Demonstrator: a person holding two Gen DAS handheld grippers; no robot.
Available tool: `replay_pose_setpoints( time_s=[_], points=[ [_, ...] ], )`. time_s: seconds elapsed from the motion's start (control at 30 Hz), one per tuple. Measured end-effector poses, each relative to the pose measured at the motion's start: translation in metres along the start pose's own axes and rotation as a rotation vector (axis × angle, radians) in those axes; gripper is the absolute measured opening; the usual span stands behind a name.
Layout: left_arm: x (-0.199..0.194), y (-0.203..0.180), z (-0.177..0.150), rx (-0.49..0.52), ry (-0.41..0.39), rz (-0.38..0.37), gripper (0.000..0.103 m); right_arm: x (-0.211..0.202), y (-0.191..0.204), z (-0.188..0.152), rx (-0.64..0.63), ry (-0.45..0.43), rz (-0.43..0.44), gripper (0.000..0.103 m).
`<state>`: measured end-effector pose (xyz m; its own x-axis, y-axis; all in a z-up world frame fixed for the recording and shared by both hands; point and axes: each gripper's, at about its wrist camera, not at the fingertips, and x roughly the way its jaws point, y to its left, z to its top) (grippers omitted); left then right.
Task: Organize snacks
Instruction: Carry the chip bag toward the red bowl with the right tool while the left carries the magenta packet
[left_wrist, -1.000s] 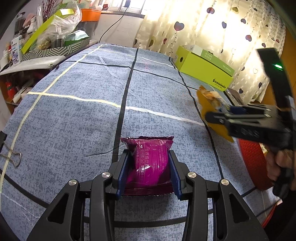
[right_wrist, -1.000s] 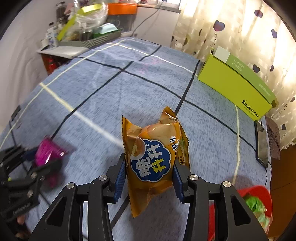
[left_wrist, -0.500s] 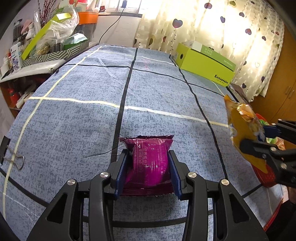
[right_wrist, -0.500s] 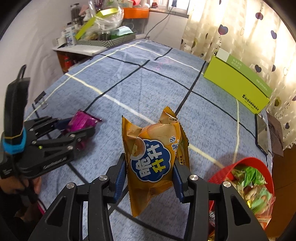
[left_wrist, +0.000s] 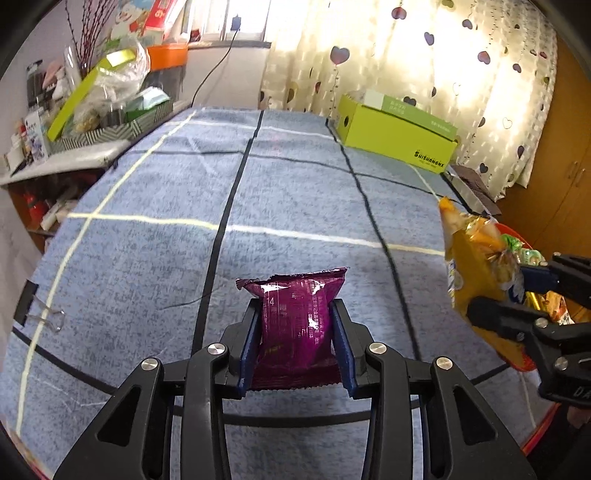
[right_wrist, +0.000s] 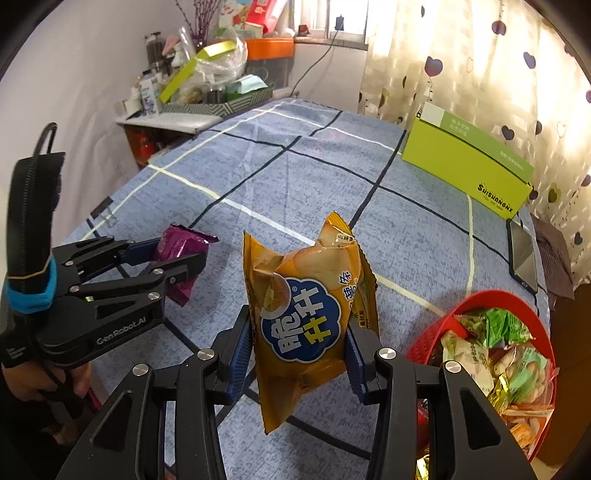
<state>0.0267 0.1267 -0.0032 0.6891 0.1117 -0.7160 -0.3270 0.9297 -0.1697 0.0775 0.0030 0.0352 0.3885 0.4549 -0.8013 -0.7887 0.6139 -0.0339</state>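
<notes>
left gripper (left_wrist: 295, 332), jaws just tightened, clamps purple pack (left_wrist: 295, 317) by its sides, lifted off blue cloth (left_wrist: 147, 258). right gripper (right_wrist: 299, 354) pinches orange bag (right_wrist: 306, 314) upright, beside red basket (right_wrist: 436, 332) full of snacks, likely for dropping in.

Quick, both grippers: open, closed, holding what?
Left gripper: jaws have just been closing, now shut on the purple snack packet.
Right gripper: shut on the orange chip bag.
</notes>
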Motion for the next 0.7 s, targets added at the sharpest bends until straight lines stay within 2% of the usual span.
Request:
replay_pose_setpoints(
  time_s=[0.7],
  points=[
    [-0.039, -0.041, 0.011, 0.065, -0.072, 0.0, 0.038, -0.034, -0.015, -0.011, 0.044, -0.092, 0.031, 0.043]
  ],
)
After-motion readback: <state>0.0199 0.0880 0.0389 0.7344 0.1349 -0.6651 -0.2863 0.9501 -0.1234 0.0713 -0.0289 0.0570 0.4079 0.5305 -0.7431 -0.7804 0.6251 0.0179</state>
